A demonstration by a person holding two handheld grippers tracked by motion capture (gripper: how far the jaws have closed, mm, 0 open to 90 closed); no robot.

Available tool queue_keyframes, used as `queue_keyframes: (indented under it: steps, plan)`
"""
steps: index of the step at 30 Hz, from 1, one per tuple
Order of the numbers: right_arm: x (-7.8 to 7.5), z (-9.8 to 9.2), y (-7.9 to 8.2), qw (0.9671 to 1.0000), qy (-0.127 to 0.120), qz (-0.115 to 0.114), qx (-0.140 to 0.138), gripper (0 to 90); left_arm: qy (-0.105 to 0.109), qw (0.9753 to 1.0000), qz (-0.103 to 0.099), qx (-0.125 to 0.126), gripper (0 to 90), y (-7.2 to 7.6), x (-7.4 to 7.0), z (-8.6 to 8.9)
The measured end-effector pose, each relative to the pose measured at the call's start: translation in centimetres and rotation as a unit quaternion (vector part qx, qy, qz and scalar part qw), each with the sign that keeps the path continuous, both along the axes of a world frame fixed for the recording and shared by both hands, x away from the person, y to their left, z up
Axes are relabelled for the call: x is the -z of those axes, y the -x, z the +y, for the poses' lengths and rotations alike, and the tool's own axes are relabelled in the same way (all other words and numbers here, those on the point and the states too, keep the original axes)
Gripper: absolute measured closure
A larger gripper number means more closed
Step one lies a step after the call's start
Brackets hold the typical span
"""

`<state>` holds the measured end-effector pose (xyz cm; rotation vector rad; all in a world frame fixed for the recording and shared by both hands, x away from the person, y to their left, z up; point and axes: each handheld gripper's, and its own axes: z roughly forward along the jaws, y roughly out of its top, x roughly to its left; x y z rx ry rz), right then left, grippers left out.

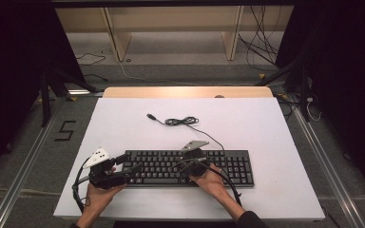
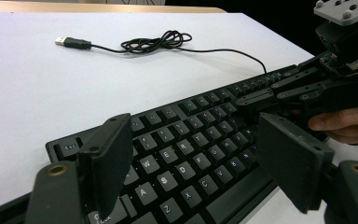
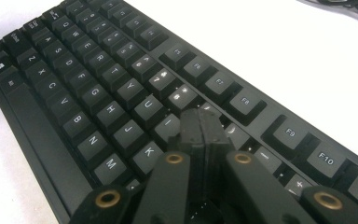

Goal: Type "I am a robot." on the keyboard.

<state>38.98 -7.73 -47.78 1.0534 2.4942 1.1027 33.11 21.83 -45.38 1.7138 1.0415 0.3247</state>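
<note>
1. A black keyboard (image 1: 190, 167) lies flat on the white table top (image 1: 123, 123), near the person's edge and slightly left of centre in the high view.
2. Its thin black cable (image 1: 183, 121) runs from the back edge toward the far side, bunches in a loose coil, and ends in a USB plug (image 1: 150, 116) lying on the bare surface.
3. The left gripper (image 1: 129, 166) sits at the keyboard's left end, held in the left hand (image 1: 97, 192). In the left gripper view its 2 jaws stand wide apart above the letter keys around A, S and Z, with nothing between them.
4. The right gripper (image 1: 195, 164) is over the middle of the keyboard, held in the right hand (image 1: 214, 180). In the right gripper view its 2 jaws are pressed together with no gap and nothing between them, the tips pointing down at the keys just past K and I; I cannot tell whether they touch a key.
5. The 2 grippers are near each other, both over the same keyboard.
</note>
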Motion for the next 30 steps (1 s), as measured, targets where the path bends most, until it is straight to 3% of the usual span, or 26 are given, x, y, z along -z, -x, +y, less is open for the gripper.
queue_keyframes:
  steps: [6, 13, 22, 30]
  plan:
    - [-0.3, -0.3, 0.0, 0.9998, -0.017, 0.009, 0.008, 89.8, 0.003, 1.0, 0.0, -0.003, 27.1, 0.0, 0.0, 0.1]
    - [-1.5, -1.0, 0.4, 0.9981, -0.06, -0.002, 0.009, 77.8, 0.002, 1.0, 0.0, -0.002, 27.1, -0.1, 0.0, 0.1]
    - [-2.6, -1.5, 1.4, 0.996, -0.088, -0.013, -0.003, 50.1, -0.001, 1.0, 0.004, 0.001, 28.8, -0.2, 0.1, -0.1]
    - [-3.3, -2.9, 2.9, 0.9921, -0.119, -0.037, -0.016, 42.6, -0.005, 0.9999, 0.007, 0.008, 31.0, -0.4, 0.3, -0.6]
